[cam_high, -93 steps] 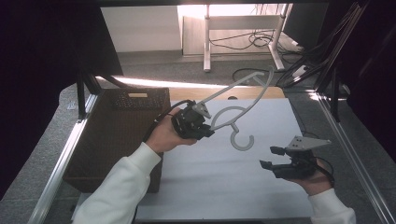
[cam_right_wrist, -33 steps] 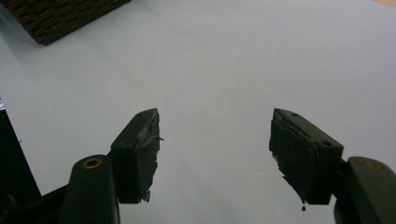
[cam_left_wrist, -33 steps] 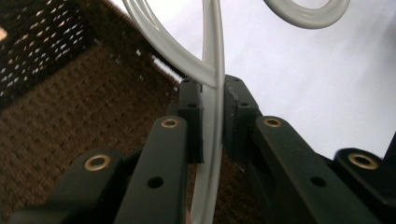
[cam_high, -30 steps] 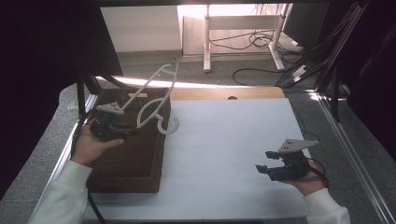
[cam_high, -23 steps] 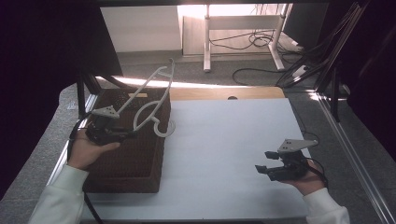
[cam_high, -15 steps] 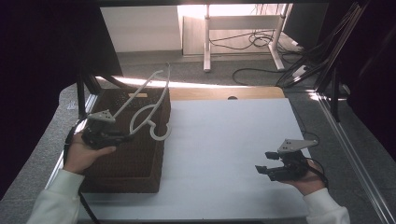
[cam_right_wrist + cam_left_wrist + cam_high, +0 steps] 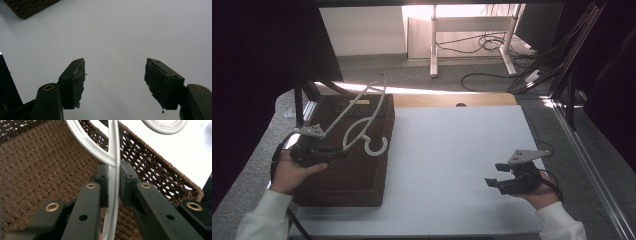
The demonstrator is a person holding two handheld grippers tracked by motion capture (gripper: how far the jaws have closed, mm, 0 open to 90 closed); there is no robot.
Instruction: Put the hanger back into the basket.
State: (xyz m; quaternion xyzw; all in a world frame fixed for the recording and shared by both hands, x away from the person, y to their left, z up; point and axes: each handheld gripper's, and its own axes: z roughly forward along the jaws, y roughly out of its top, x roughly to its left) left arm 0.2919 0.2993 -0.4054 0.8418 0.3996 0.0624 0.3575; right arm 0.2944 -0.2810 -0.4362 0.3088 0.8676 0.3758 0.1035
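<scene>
From the high view, my left gripper point(image 7: 332, 152) holds a white plastic hanger point(image 7: 359, 112) above the brown wicker basket point(image 7: 362, 182), hook point(image 7: 376, 145) hanging toward five o'clock. My right gripper point(image 7: 492, 182) idles over the white table point(image 7: 452, 150) at four o'clock.

In the left gripper view, the jaws pinch one thin bar of the hanger point(image 7: 113, 170). It looks light, stiff and slick, so I'd grip near the junction.

In the right gripper view, the jaws stand wide, empty.
</scene>
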